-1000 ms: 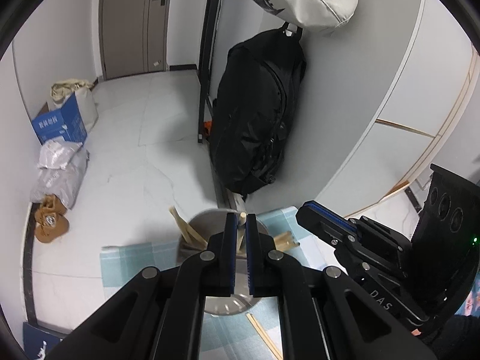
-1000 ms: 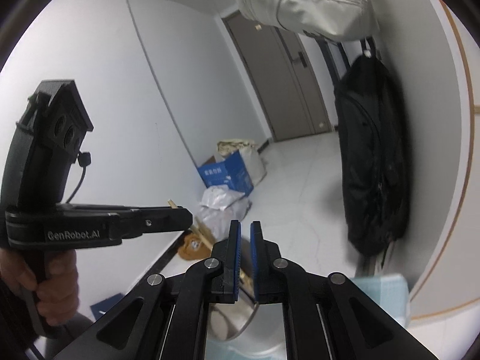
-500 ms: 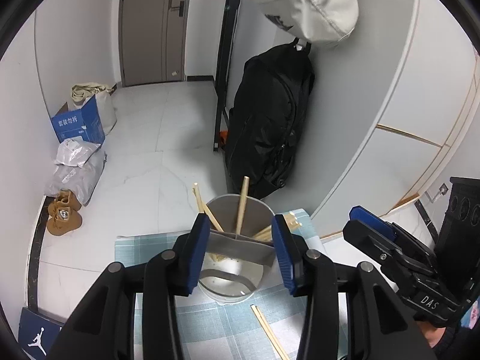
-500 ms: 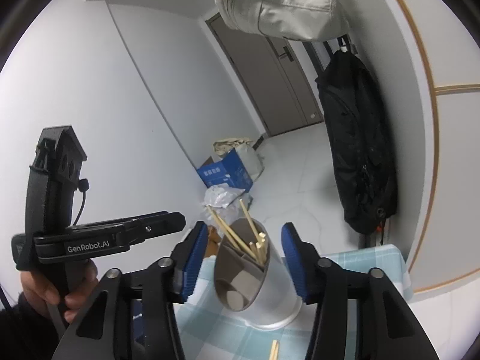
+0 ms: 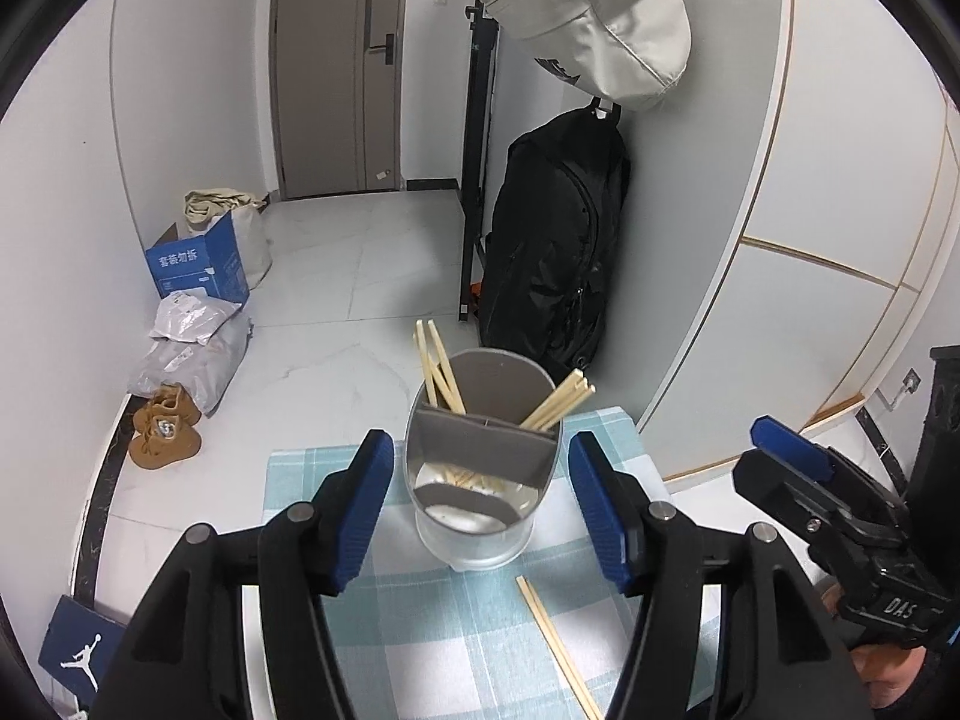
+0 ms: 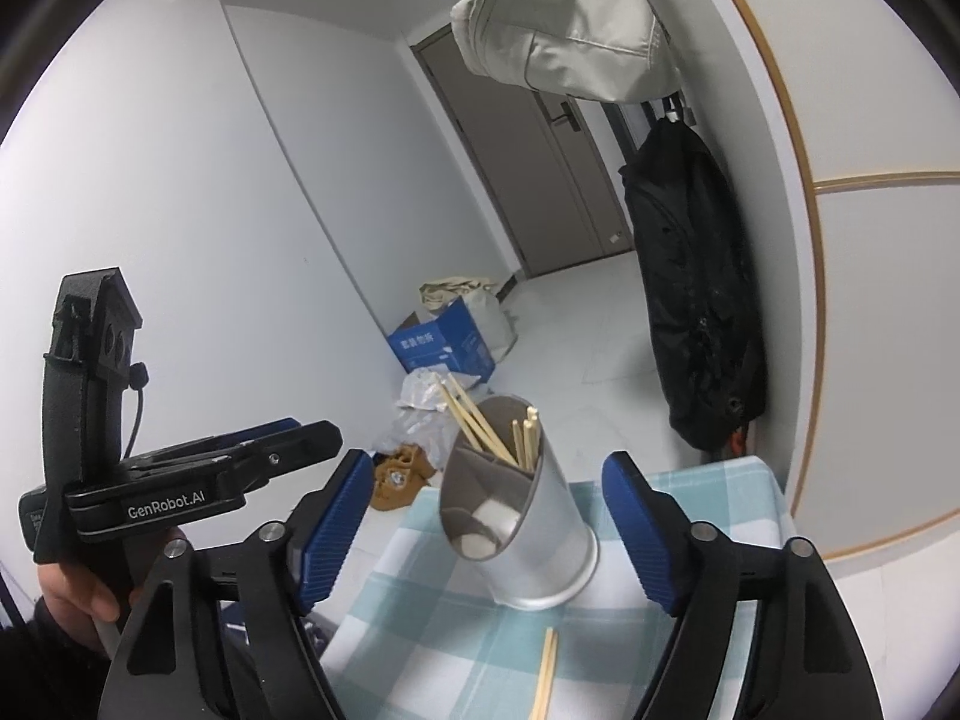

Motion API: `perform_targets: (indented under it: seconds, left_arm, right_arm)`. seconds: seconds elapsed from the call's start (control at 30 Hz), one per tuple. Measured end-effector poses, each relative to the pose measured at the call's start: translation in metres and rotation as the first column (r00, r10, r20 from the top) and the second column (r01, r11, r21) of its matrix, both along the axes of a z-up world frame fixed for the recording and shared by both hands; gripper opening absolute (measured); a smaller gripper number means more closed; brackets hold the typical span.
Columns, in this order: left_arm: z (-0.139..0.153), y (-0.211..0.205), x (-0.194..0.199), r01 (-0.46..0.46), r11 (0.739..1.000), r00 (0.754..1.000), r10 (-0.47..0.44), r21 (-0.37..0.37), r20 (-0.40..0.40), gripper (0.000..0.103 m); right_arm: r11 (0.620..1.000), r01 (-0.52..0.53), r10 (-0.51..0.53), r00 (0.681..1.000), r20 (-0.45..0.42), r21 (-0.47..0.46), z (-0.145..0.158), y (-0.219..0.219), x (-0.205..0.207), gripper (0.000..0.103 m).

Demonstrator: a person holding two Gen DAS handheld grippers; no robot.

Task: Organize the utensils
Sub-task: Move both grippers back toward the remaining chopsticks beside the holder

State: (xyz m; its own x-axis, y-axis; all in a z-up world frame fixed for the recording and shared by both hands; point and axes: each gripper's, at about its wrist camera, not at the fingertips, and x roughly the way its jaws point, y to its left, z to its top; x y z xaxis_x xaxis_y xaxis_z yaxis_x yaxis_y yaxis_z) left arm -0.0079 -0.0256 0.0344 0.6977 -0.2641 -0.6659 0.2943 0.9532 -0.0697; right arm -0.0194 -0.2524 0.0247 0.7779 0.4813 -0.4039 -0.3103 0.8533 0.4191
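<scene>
The left gripper [image 5: 480, 510] is held tilted downward before the utensil holder [image 5: 480, 468], its jaws opening; the holder is framed between the blue pads [image 5: 363, 510], which are kept clear of its wall. The right gripper [image 6: 483, 534] is held at a shallower tilt, just beside the left one, its jaws opening wider, with the same holder seen between them untouched. Each gripper's handle is gripped by a hand [image 6: 78, 594] below.
</scene>
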Motion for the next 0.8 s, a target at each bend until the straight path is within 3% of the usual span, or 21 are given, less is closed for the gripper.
perform_targets:
  seconds: [0.1, 0.17, 0.23, 0.57, 0.8]
  left_arm:
    - [-0.003, 0.0, -0.008, -0.002, 1.0, 1.0, 0.002, -0.001, 0.014, 0.057]
    - [-0.006, 0.0, -0.014, -0.012, 1.0, 0.999, 0.012, 0.001, 0.029, 0.067]
    - [-0.008, 0.0, -0.019, -0.02, 1.0, 0.999, 0.02, -0.004, 0.046, 0.069]
    - [-0.039, 0.002, -0.036, -0.063, 0.998, 0.996, 0.063, 0.001, 0.065, 0.07]
    - [-0.067, 0.005, -0.034, -0.086, 0.996, 0.996, 0.086, -0.006, 0.022, 0.07]
  right_arm:
    - [1.0, 0.005, -0.005, 1.0, 0.0, -0.004, -0.001, 0.001, -0.01, 0.086]
    - [1.0, 0.005, -0.005, 1.0, 0.001, -0.009, -0.003, 0.001, -0.015, 0.088]
    - [1.0, 0.01, -0.01, 1.0, -0.001, -0.019, -0.006, 0.001, -0.02, 0.09]
    - [0.996, 0.023, -0.027, 0.999, -0.048, -0.086, -0.032, 0.006, -0.033, 0.093]
    - [0.984, -0.008, -0.01, 0.994, -0.106, -0.175, -0.056, 0.016, -0.034, 0.093]
